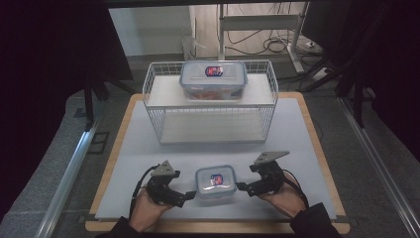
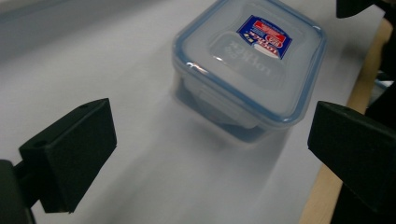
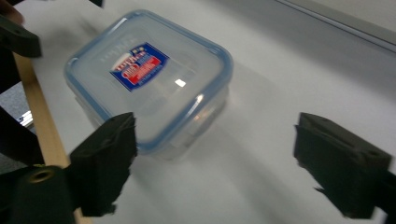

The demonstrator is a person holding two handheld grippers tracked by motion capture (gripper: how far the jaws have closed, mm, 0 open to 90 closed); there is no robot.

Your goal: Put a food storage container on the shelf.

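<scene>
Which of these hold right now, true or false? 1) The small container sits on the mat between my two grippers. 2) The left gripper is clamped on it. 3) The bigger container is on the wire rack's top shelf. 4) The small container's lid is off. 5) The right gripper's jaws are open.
1) True: the small container sits on the grey mat between the left gripper and the right gripper.
2) False: its jaws stand open, with the container ahead of them, not pinched.
3) True: the bigger container rests on the wire rack, top shelf.
4) False: the blue-rimmed lid is on.
5) True: open, pressing on nothing.
</scene>
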